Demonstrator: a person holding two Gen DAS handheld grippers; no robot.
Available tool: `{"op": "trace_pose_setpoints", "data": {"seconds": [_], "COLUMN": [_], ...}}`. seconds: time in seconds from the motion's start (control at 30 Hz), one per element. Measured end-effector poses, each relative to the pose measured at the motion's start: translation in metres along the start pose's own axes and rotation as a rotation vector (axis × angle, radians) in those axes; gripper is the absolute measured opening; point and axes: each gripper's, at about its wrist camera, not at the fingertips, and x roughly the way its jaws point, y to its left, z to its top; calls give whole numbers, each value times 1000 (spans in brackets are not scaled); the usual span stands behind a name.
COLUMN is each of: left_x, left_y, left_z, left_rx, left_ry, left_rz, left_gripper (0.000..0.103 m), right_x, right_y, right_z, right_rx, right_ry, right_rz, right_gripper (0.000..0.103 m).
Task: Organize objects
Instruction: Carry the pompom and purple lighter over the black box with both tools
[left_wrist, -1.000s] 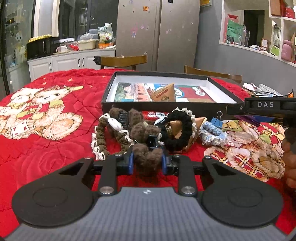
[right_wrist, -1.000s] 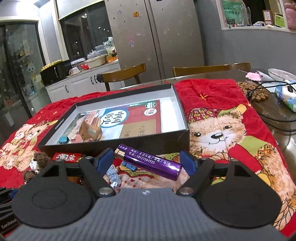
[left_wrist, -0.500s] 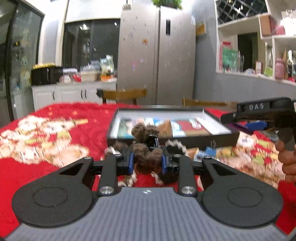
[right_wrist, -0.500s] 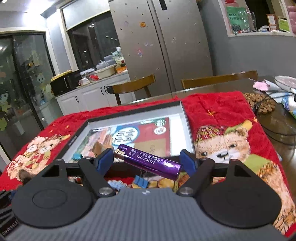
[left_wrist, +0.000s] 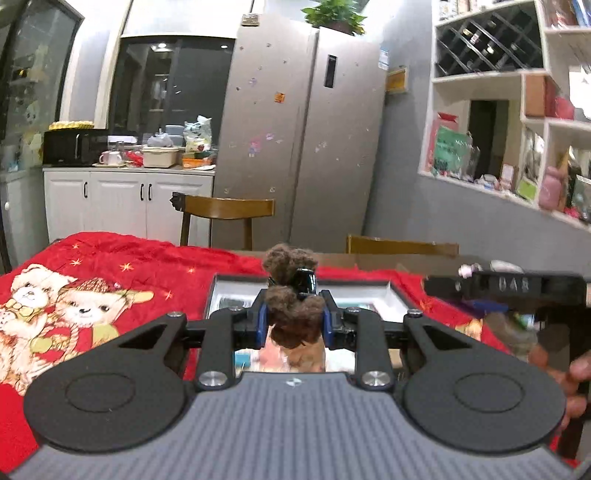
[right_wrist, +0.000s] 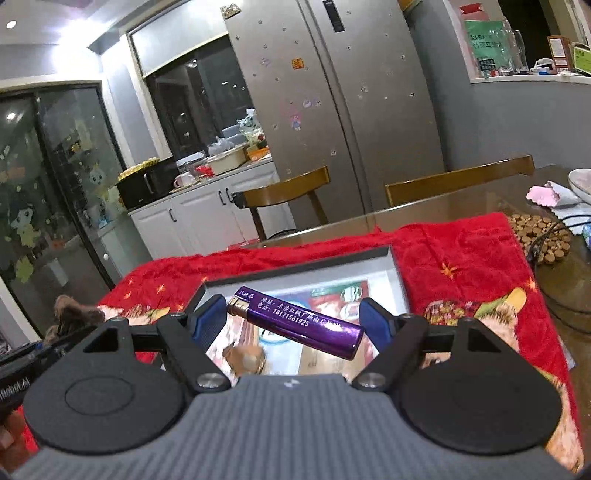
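My left gripper is shut on a brown fuzzy hair clip, which hangs in the air above the near part of the black, white-lined box. My right gripper is shut on a purple lighter, gripped end to end between the blue pads and held over the same box. Printed cards and a small brown packet lie inside the box. In the left wrist view the right gripper shows at the right edge, level with mine. In the right wrist view the brown clip shows at far left.
A red quilt with bear prints covers the table. Two wooden chairs stand behind it, with a steel fridge beyond. On the bare table to the right lie a wooden bead trivet, a cable and a bowl.
Both grippers have risen with the clip and the lighter still held. The pile of hair ties and clips on the quilt has dropped out of view, and the box now sits lower in both views.
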Motion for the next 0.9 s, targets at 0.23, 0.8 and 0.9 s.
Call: {"op": "trace_pose_setpoints", "data": {"seconds": [0.23, 0.8, 0.9], "left_x": [39, 141, 152], "left_y": [-18, -28, -29], "left_z": [39, 9, 0], "left_rx": [-50, -25, 1], "left_ry": [16, 206, 230], "left_rz": [-19, -49, -57], "left_gripper": [31, 31, 31], "right_x": [21, 66, 73], "right_y": [-14, -31, -34], "right_z": [23, 3, -2], "right_rx": [41, 33, 36], "right_ry": [-3, 104, 125], "right_rz": [-44, -83, -99], "right_gripper": [79, 79, 79]}}
